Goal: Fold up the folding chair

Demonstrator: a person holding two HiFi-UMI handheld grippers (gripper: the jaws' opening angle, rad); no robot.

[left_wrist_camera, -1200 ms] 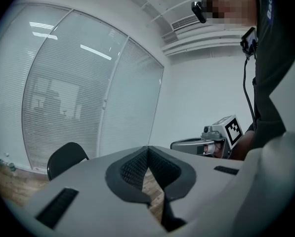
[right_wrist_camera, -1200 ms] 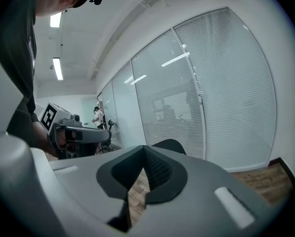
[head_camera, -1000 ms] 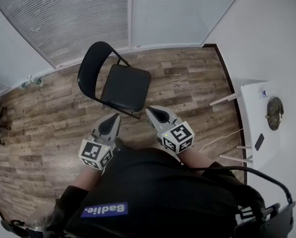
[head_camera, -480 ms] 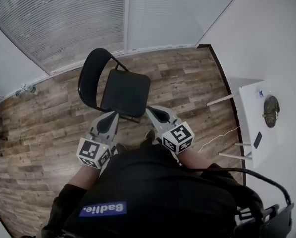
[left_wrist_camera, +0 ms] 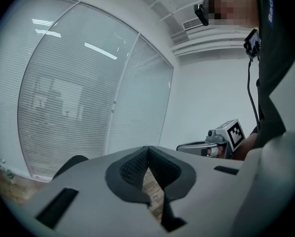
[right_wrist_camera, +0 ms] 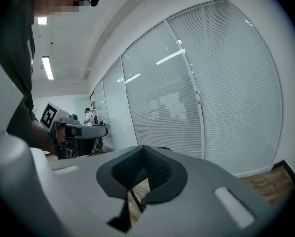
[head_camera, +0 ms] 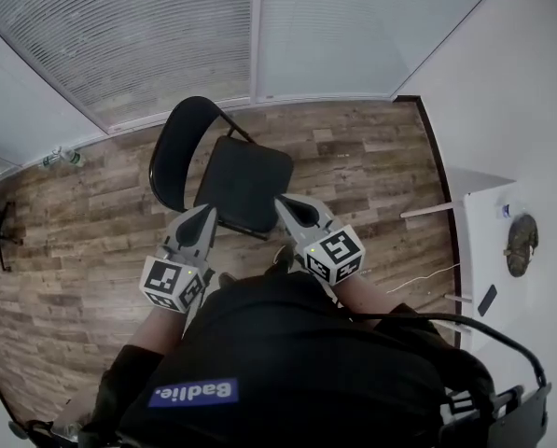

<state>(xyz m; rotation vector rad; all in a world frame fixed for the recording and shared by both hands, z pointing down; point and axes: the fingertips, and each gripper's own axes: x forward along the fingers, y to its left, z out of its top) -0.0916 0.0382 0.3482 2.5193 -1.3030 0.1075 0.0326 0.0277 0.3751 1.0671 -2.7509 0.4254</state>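
Floor (head_camera: 353,166) of wood planks is seen from above, closed at its far edge by a glass partition (head_camera: 166,35) hung with blinds. A white table (head_camera: 488,250) is noted at the floor's right edge, well apart from the work.

Folding chair (head_camera: 248,183), black, is found standing open on the floor near that far edge, not yet folded. Its backrest (head_camera: 171,152) rises along the picture-left side of the seat, so the chair is judged to face picture right, with the seat's back-to-front axis running left to right across the line of approach.

Left gripper (head_camera: 206,215) is held just short of the seat's near left corner, beside the lower end of the backrest. Its jaws are seen pressed together in the left gripper view (left_wrist_camera: 147,152), with nothing between them. Right gripper (head_camera: 285,203) is held at the seat's near right corner; contact cannot be confirmed. It is likewise clenched and empty in the right gripper view (right_wrist_camera: 145,152).

Both grippers are aimed forward at the chair, which lies directly ahead of them. The left is judged nearer the backrest, the right nearer the seat's front edge. The seat is expected to need swinging up toward the backrest.
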